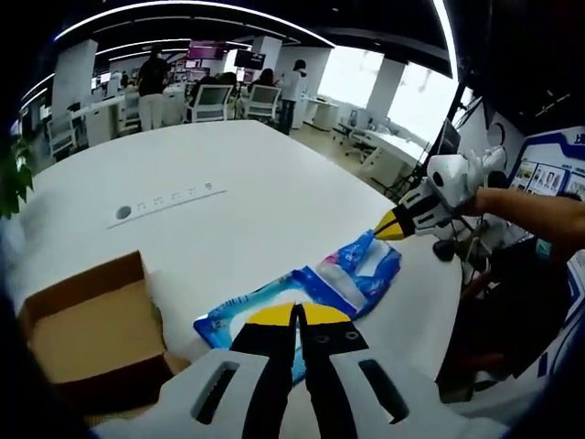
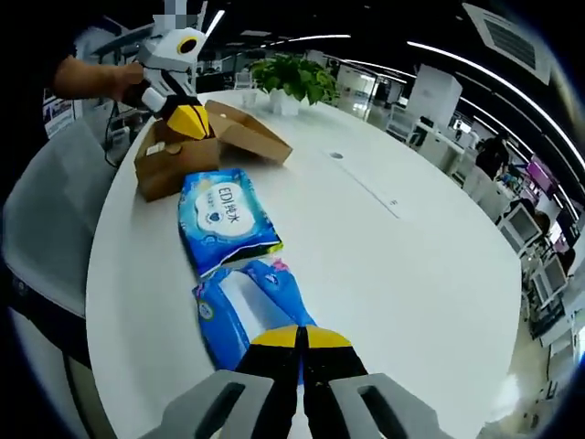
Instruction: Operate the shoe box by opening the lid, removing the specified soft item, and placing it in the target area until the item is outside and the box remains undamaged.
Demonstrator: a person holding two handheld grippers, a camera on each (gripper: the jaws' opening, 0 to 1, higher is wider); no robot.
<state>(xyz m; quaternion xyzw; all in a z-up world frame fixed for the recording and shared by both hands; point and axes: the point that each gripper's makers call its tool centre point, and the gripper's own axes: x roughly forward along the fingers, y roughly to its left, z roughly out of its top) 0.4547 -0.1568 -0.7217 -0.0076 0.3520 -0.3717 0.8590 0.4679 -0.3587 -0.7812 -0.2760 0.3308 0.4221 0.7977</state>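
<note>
In the right gripper view I see my right gripper (image 2: 298, 337) with jaws pressed together, holding nothing, just above the nearer blue wipes pack (image 2: 249, 311). A second wipes pack (image 2: 223, 218) lies beyond it, outside the open shoe box (image 2: 178, 157), on the white table (image 2: 393, 274). My left gripper (image 1: 297, 315) has its jaws together too, empty. A potted plant (image 2: 294, 80) stands farther off; office desks (image 1: 384, 146) and people (image 1: 152, 87) fill the background.
</note>
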